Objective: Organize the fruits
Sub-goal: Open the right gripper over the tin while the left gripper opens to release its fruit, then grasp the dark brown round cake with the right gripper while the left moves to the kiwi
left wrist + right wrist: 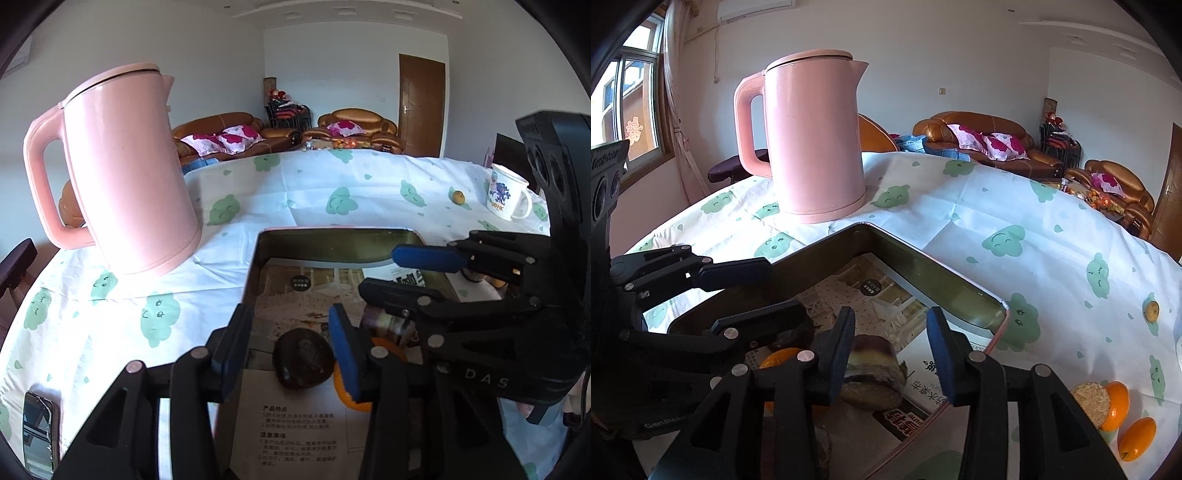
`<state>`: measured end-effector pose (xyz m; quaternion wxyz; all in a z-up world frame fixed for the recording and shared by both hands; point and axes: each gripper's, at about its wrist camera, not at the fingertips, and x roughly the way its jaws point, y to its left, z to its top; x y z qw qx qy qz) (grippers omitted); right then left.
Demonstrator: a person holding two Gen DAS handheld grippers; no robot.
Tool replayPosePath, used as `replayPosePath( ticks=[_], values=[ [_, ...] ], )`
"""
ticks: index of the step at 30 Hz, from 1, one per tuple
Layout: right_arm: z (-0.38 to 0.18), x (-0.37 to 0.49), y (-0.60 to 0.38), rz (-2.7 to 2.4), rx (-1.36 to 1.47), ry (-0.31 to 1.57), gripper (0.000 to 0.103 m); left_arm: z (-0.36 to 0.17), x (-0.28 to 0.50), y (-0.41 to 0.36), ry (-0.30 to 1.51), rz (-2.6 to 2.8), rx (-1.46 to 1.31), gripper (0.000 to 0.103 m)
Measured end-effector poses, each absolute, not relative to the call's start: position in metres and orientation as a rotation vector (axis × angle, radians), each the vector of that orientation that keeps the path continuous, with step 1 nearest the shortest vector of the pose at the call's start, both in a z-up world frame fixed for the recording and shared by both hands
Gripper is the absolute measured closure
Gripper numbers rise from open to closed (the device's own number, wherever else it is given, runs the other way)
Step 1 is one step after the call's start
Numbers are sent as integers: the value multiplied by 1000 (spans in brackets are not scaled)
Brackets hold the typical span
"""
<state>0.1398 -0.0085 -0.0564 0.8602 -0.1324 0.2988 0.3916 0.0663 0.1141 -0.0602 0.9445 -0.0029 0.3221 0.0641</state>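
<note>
A metal tray [325, 242] lined with printed paper sits on the table; it also shows in the right wrist view [827, 245]. In it lie a dark round fruit [303, 363], an orange [352, 400] and a purple-and-yellow sweet potato [873, 373]. My left gripper [288, 347] is open above the dark fruit, not touching it. My right gripper [892, 354] is open over the tray, with the sweet potato against its left finger. The right gripper also shows in the left wrist view [388, 273], the left gripper in the right wrist view [768, 288]. Loose oranges [1137, 437] and a small orange [1151, 311] lie on the tablecloth.
A pink kettle [125, 177] stands left of the tray. A white printed mug [508, 194] and a small orange [458, 196] sit at the far right. A phone [37, 432] lies at the near left. A round cracker [1091, 402] leans on an orange. Sofas stand behind.
</note>
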Motion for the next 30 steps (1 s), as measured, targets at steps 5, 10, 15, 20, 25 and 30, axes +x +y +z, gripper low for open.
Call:
replayPosePath(
  ticks=[5,10,15,20,25,30],
  values=[
    [-52,138,-24,765,-259,604,46,-50,50,109,561,174,19,7],
    [-40,124,-69,695,-283,551,45,-43,37,98,502,139,-14,5],
    [-44,125,-132,568,-266,591,44,-40,38,71,486,66,-43,5],
    [-62,132,-171,503,-240,683,44,-38,43,35,486,5,-12,5],
    [-67,135,-171,519,-262,738,44,-39,49,7,507,-29,30,5],
    [-76,142,-170,544,-257,792,44,-42,57,-9,531,-54,48,5]
  ],
)
